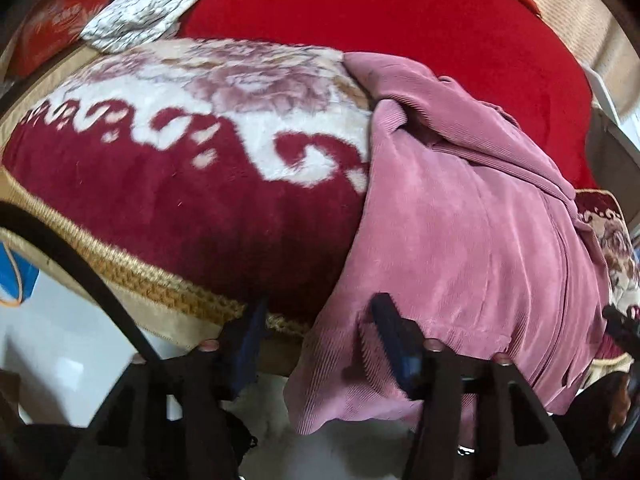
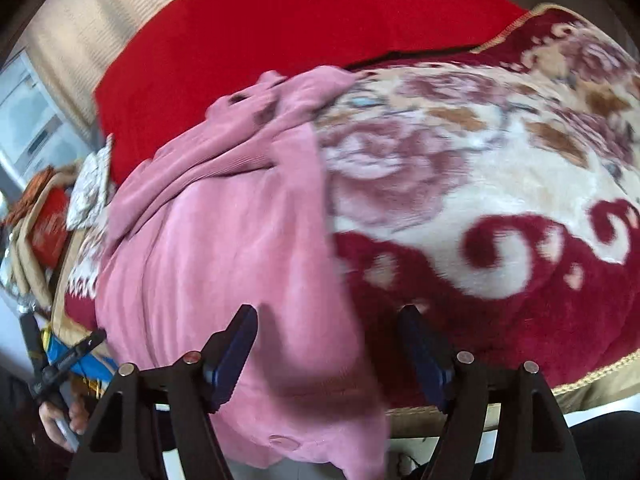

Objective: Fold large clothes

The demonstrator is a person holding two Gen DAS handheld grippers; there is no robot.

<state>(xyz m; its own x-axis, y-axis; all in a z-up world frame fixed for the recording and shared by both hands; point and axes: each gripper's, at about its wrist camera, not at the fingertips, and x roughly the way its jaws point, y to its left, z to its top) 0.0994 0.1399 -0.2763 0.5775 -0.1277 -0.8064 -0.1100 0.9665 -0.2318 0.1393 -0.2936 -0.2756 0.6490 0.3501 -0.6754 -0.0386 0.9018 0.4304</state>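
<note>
Here, my left tongs are spread wide, with nothing between them. One tip sits over the bed edge and the other over the hem of the big pink ribbed velvet robe. My right tongs are spread wide too, and the soft robe lies between their tips, but they are not pinching it. The robe hangs over the near edge of the bed and runs up across it in bumpy folds. Under it is a fuzzy dark red and cream blanket with big roses, with a gold braid edge. Behind that lies a plain bright red blanket. A white crumpled cloth with thin dark lines sits far back.
</note>
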